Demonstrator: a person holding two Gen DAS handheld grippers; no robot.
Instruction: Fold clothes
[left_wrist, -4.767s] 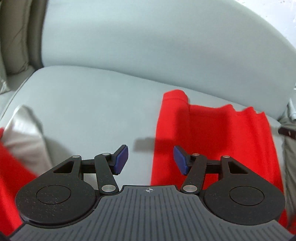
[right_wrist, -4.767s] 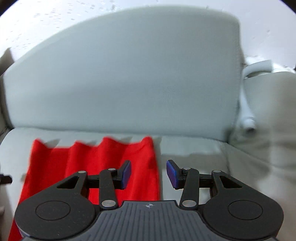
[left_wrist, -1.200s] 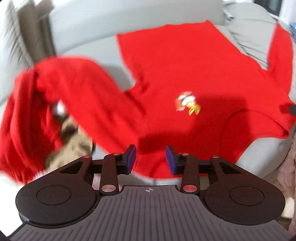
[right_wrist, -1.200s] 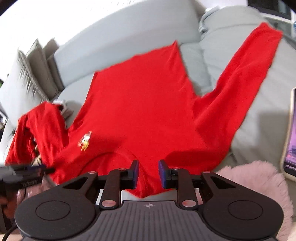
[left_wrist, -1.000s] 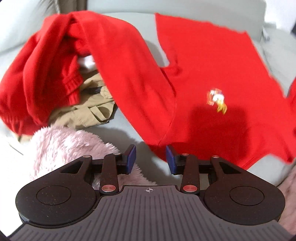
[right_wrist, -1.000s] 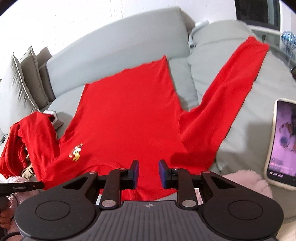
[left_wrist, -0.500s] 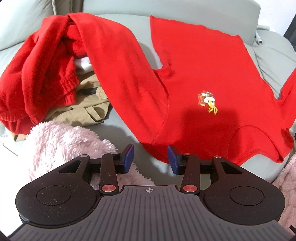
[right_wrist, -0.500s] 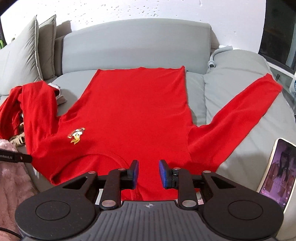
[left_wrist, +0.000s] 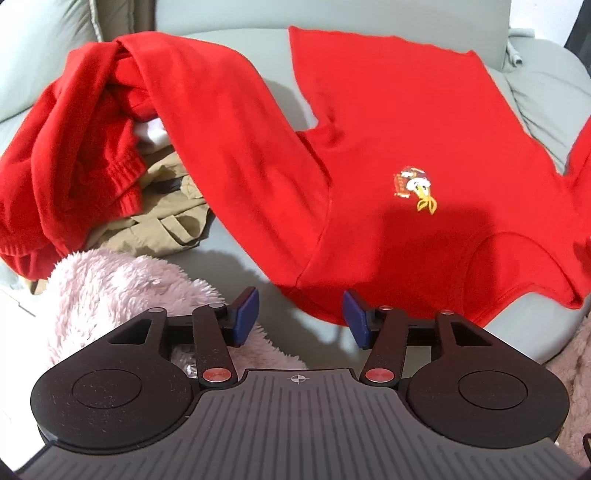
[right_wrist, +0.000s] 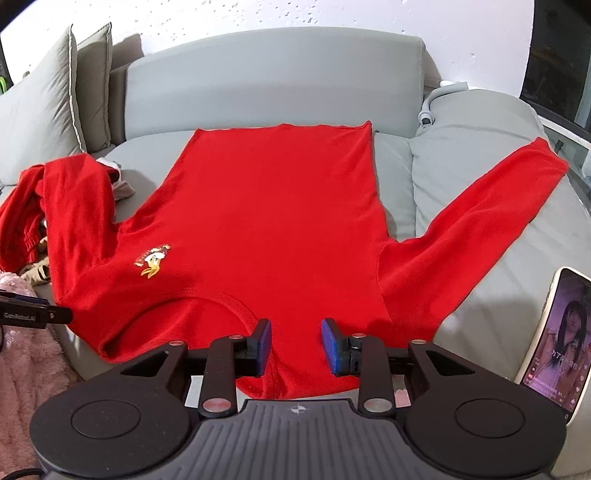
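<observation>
Left wrist
L gripper (left_wrist: 301, 317): jaws apart, just been widening, nothing between; hovers at red sweatshirt (left_wrist: 388, 147) shoulder edge.
Sweatshirt: flat on grey sofa (left_wrist: 236, 254), sleeve over a red/khaki clothes pile (left_wrist: 110, 177).

Right wrist
R gripper (right_wrist: 296, 347): jaws apart, just been widening, over sweatshirt (right_wrist: 273, 206) collar edge, not clamped.
Phone (right_wrist: 554, 332): right of sweatshirt.

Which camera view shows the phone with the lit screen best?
The right wrist view. The phone stands at the right edge there, leaning on the grey sofa, screen lit and facing the camera. The left wrist view does not show it; it shows the red sweater and a clothes pile.
</observation>
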